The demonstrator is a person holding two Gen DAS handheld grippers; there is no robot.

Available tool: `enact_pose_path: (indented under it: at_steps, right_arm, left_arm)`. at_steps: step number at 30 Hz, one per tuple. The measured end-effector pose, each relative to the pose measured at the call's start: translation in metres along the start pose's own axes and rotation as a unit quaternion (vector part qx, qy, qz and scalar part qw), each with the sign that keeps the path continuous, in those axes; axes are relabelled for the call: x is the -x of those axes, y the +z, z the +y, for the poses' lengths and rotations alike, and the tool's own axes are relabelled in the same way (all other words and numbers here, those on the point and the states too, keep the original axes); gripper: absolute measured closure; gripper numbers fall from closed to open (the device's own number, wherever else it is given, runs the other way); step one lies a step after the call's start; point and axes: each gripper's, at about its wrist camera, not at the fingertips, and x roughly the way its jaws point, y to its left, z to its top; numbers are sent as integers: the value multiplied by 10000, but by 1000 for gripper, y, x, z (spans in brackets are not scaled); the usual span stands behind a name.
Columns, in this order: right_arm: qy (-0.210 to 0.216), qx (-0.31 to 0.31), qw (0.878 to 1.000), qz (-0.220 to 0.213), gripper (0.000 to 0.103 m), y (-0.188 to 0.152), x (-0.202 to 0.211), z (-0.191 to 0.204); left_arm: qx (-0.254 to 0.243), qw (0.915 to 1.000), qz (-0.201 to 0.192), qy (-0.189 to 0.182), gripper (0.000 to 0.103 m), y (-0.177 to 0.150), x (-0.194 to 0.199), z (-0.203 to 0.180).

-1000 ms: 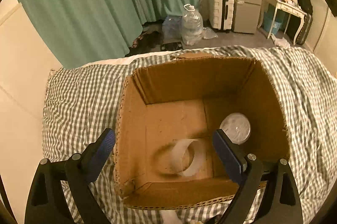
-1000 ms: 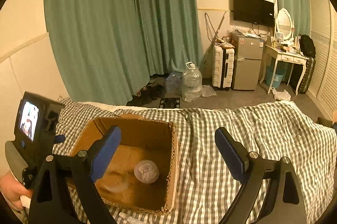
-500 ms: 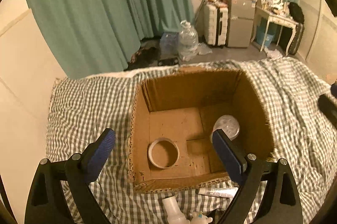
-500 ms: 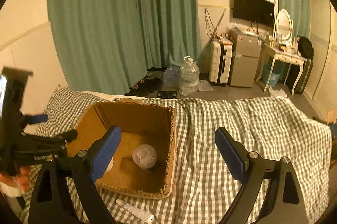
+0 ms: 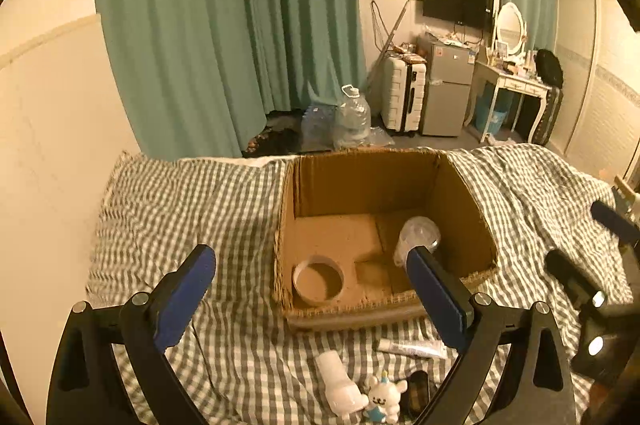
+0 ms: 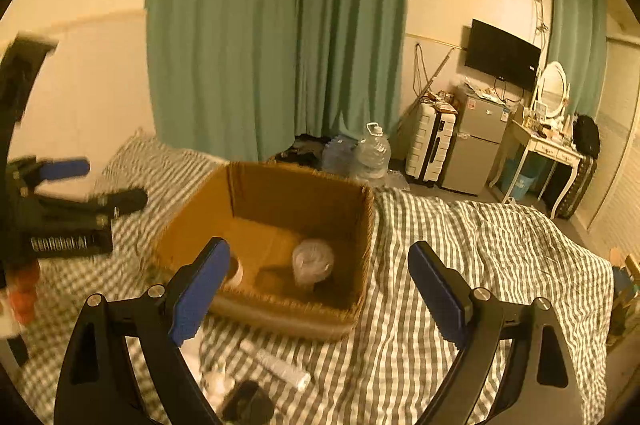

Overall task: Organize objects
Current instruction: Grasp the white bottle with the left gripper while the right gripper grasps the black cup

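Observation:
An open cardboard box (image 5: 360, 181) (image 6: 192, 221) sits on the checked bedspread. Inside lie a tape roll (image 5: 318, 280) (image 6: 235, 271) at the near left and a clear plastic cup (image 5: 416, 235) (image 6: 313, 261) at the right. In front of the box lie a white tube (image 5: 412, 348) (image 6: 280, 365), a white bottle (image 5: 340, 383), a small white plush toy (image 5: 384, 397) and a dark object (image 5: 418, 391) (image 6: 248, 403). My left gripper (image 5: 316, 297) is open and empty above the box's near edge. My right gripper (image 6: 316, 293) is open and empty, to the right of the box.
The checked bedspread (image 5: 180, 201) (image 6: 480, 249) covers the bed. A wall runs along the left. Beyond the bed are green curtains (image 5: 224, 25), a water jug (image 5: 352, 117), a suitcase (image 5: 402, 97), a small fridge (image 5: 448, 89) and a dressing table (image 5: 516, 85).
The tape roll dropped into the box and settled flat at the near left. Both grippers have pulled back and up, bringing the loose items in front of the box into view.

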Motion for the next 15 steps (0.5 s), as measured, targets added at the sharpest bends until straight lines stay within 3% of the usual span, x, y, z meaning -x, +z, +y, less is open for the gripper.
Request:
enact_pose_path:
  at_steps: [5, 9, 12, 15]
  right_arm:
    - [-65, 211, 9996, 190, 12, -38, -8, 19]
    - [138, 108, 9966, 799, 12, -69, -29, 23]
    - [307, -44, 9918, 1242, 12, -87, -45, 25]
    - [173, 74, 9881, 1529, 12, -101, -59, 29]
  left_arm:
    - [-123, 9999, -23, 63, 4, -33, -7, 2]
    - [-285, 9996, 39, 55, 4, -64, -21, 2]
    - [-340, 9985, 421, -80, 4, -90, -48, 5]
    - [-179, 9971, 740, -88, 4, -114, -74, 13]
